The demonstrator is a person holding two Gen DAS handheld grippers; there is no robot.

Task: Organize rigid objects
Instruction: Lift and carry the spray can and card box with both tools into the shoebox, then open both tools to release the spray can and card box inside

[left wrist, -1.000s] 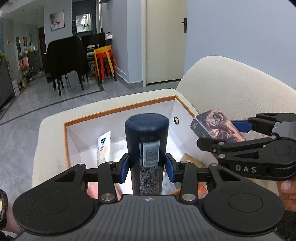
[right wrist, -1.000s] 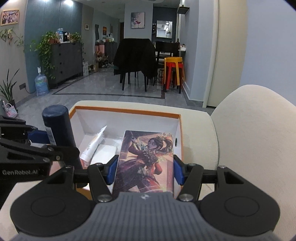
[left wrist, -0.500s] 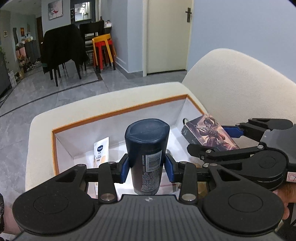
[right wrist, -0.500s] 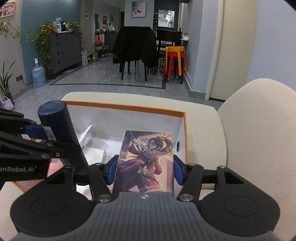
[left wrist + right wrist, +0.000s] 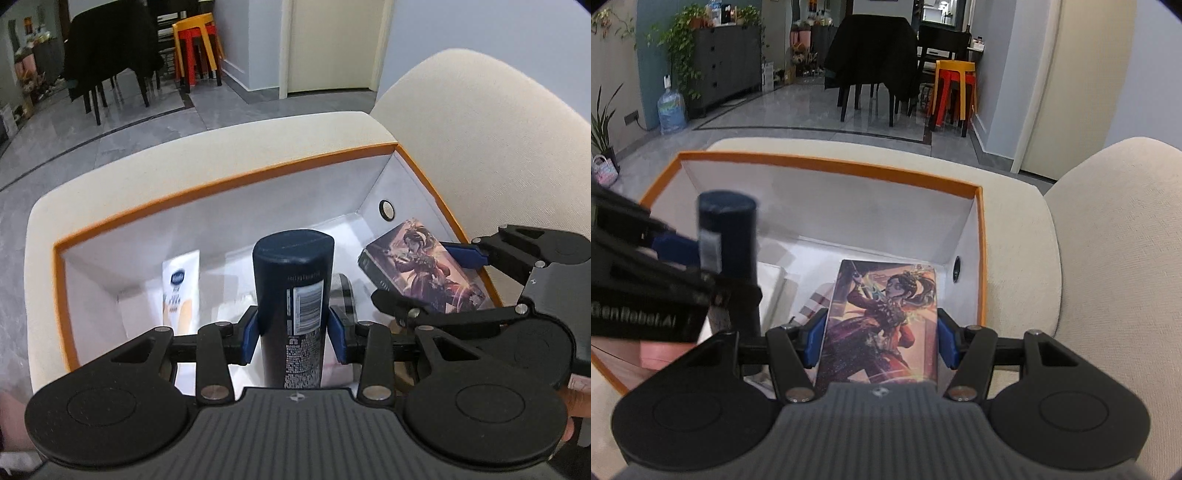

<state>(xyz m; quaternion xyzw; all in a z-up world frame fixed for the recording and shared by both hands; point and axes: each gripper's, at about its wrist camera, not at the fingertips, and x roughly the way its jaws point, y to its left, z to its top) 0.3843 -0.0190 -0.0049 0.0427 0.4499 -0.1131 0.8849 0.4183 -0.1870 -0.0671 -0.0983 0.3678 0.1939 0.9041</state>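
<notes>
While clamped between the blue pads [image 5: 250, 335] of the left gripper [image 5: 292, 334], dark blue bottle [image 5: 291, 306] held upright, barcode label facing the camera, cap end up, over the open orange-rimmed box [image 5: 221, 181]. Same bottle seen at the left edge of the right wrist view [image 5: 727, 236], blurred, with the left gripper's black body crossing in front of its lower part.

Right gripper [image 5: 881, 341] closed on the two long edges of a flat illustrated card box [image 5: 882, 325], printed face up, showing a dark-haired figure in red. Far end of the card box reaching over the box interior near the right wall, close to a round grommet hole [image 5: 956, 269] in that wall. From the left wrist view, card box [image 5: 421, 273] tilted, just right of the bottle and apart from it, with the right gripper [image 5: 441, 282] gripping its near half.

Inside the box, on the white floor: a white tube [image 5: 180, 284] lying toward the left side; a flat white item [image 5: 774, 284] near the middle. Other contents beneath the grippers too hidden to tell.

Box resting on a cream upholstered seat [image 5: 147, 162], with a cream backrest [image 5: 1119, 240] to the right.
</notes>
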